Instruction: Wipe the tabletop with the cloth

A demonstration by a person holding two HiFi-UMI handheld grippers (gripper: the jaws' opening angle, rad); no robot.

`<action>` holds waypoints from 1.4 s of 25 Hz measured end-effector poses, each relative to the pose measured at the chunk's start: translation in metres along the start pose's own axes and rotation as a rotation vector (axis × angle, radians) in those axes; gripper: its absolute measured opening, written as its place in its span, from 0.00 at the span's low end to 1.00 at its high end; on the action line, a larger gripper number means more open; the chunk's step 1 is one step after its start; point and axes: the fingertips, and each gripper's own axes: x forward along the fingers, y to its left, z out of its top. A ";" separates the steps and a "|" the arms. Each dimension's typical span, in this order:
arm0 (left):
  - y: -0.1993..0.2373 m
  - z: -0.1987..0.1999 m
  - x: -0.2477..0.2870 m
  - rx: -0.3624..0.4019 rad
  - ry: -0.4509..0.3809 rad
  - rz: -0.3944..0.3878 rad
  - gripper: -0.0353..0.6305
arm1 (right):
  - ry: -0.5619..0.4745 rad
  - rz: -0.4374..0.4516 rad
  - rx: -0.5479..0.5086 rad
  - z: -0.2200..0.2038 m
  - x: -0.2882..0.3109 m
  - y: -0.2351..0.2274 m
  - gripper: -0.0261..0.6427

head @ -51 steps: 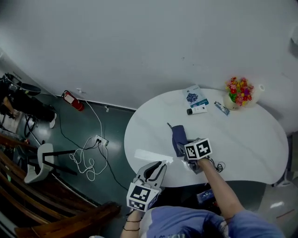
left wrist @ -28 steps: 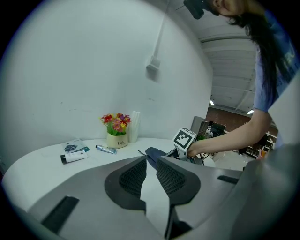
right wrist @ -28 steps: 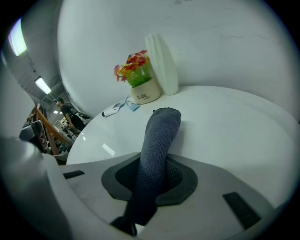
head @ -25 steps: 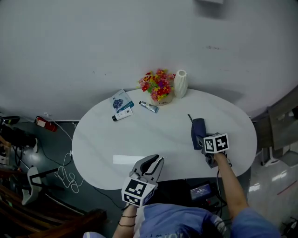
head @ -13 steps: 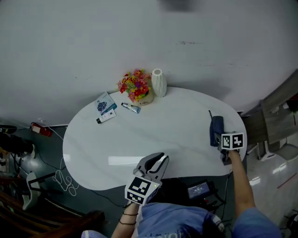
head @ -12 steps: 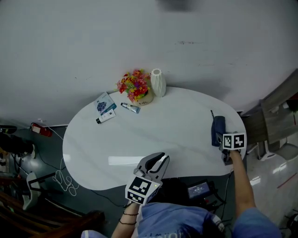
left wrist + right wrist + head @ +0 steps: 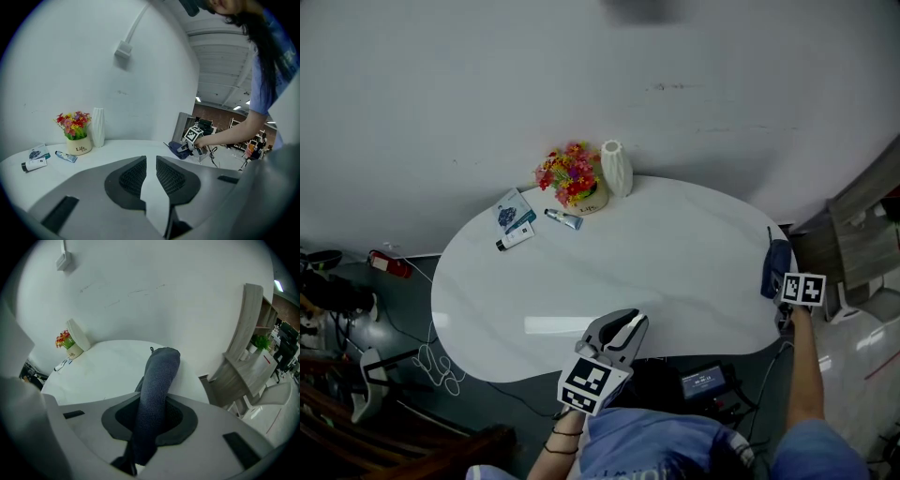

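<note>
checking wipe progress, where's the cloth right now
In the head view the cloth sits at the right end of the table, clamped in the right claw, well away from the flowers and vase at the back.

Right gripper view: the cloth (image 7: 157, 380) covers both pads of the right gripper (image 7: 150, 420). The cloth's lower end drops out of sight between the jaws.

Head view, all positions referenced to the table (image 7: 609, 272):
- Right end: the gripper's marker cube hides the lower part of the cloth. Contact between cloth and table cannot be determined.
- Far left: print on the box (image 7: 515, 212) and on the tube (image 7: 563, 218) is too small to read.
- Below the near edge: the lit screen of a device (image 7: 705, 382) is unreadable.
- Right of the table: the wooden furniture (image 7: 862, 244) is cut by the picture edge.
- Left, on the floor: dim items, unidentifiable.
- Near side: the person's body (image 7: 675, 450) is cut by the lower edge.
</note>
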 end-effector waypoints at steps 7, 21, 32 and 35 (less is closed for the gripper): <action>0.006 -0.007 -0.017 -0.004 0.002 0.028 0.15 | -0.028 -0.039 0.015 0.001 -0.012 -0.011 0.14; 0.056 -0.037 -0.102 -0.062 -0.050 0.131 0.15 | -0.078 0.234 -0.190 0.004 -0.029 0.210 0.14; 0.140 -0.092 -0.239 -0.112 -0.067 0.265 0.15 | -0.008 0.507 -0.408 -0.053 -0.024 0.485 0.14; 0.163 -0.113 -0.278 -0.132 -0.067 0.304 0.15 | 0.005 0.568 -0.439 -0.076 -0.024 0.557 0.14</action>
